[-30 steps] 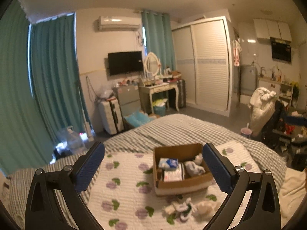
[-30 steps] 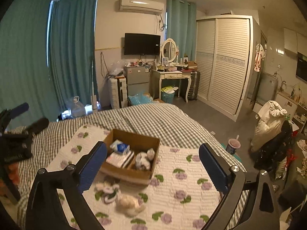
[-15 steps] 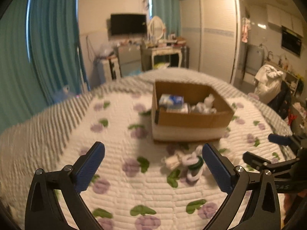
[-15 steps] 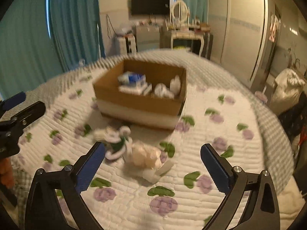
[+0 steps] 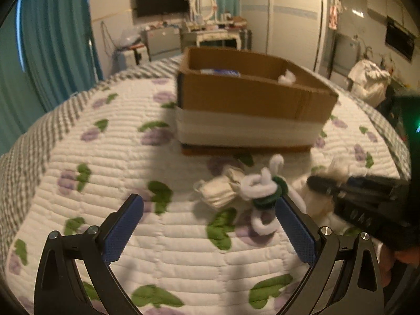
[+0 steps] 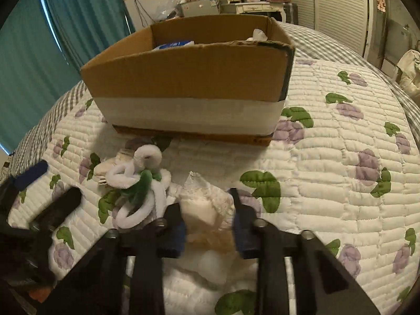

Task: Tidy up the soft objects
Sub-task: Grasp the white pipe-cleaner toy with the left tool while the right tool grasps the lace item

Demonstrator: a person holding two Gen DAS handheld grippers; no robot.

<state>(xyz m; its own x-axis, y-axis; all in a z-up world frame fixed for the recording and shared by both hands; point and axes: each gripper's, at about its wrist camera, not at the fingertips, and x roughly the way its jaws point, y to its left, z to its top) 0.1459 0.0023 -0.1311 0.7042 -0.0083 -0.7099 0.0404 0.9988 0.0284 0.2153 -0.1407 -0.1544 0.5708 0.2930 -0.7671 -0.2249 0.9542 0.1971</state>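
Right gripper (image 6: 208, 227) pinched on a cream plastic-wrapped bundle (image 6: 207, 210) on the quilt (image 6: 328, 183), left gripper (image 5: 208, 227) spread wide and empty beside white-green loops (image 5: 262, 191), cardboard box (image 6: 189, 78) behind.

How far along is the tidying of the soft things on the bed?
Partly done. The cardboard box already holds a blue packet and a white soft item. In hand: the right gripper has its jaws closed around a cream bagged bundle. Left on the quilt: the white and green fuzzy rings and a folded cream cloth. The left gripper is open, empty.
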